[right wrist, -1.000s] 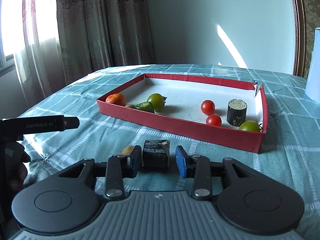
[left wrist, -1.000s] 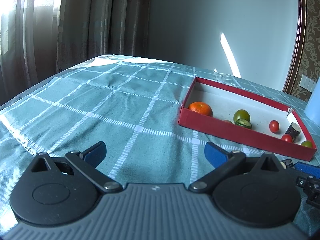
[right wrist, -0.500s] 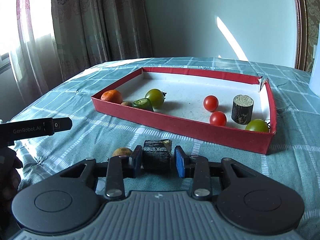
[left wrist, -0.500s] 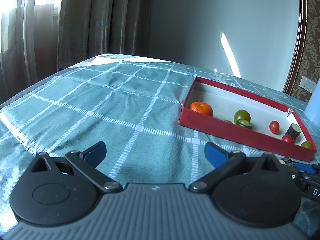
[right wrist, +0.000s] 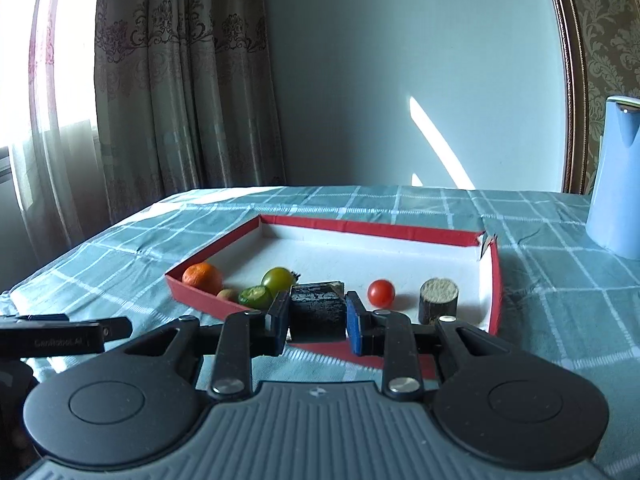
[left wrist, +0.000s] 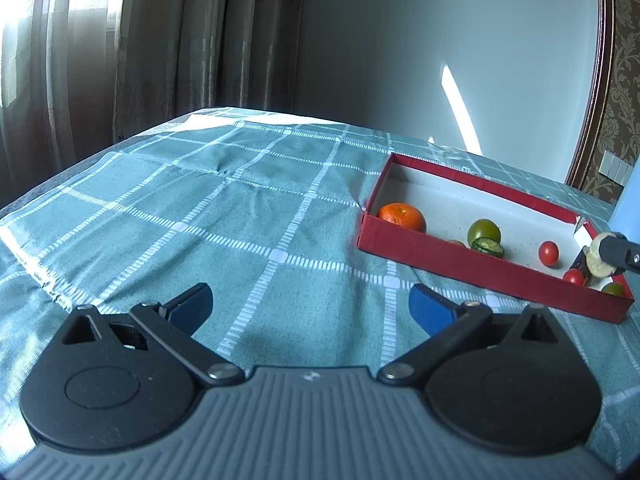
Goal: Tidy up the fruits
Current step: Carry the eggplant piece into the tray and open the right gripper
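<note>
You clench the right gripper (right wrist: 317,312) on the dark chunk (right wrist: 317,309) bound for the red tray (right wrist: 496,280) at 12 o'clock; left gripper (left wrist: 310,308) idles, jaws wide.

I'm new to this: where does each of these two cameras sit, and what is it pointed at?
Left wrist: sits behind the left claw, open over the checked tablecloth, red tray off right.
Right wrist: sits behind the right claw, which grips a dark cane piece before the tray; the other tool shows at left.
Shared: tray, orange, green tomato.
</note>
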{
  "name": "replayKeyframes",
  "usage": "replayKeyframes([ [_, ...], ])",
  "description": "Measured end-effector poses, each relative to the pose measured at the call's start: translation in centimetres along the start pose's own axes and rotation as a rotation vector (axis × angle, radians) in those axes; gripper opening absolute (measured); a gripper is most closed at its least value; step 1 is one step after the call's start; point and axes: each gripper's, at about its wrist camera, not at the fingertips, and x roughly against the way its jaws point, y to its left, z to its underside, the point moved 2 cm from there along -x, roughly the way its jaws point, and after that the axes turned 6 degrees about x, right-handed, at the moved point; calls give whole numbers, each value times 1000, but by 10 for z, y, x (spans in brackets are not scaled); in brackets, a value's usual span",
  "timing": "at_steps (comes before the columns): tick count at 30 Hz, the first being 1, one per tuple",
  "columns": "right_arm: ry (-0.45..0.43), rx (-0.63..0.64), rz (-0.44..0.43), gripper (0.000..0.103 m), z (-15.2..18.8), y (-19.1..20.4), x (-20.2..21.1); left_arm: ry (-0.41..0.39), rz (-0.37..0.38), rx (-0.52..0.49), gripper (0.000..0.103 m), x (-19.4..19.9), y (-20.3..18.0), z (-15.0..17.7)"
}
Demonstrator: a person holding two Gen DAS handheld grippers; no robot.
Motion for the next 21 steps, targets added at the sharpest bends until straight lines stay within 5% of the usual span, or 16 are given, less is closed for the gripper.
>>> replayKeyframes([
  [15, 105, 54, 76, 34, 7, -20, -58, 9, 6, -3, 103, -2, 0, 1],
  [19, 29, 6, 77, 68, 4, -33, -36, 11, 3, -2, 103, -2, 0, 1],
  [21, -19, -22, 97, 69, 5, -43, -20, 12, 0, -3, 103, -3, 0, 1],
])
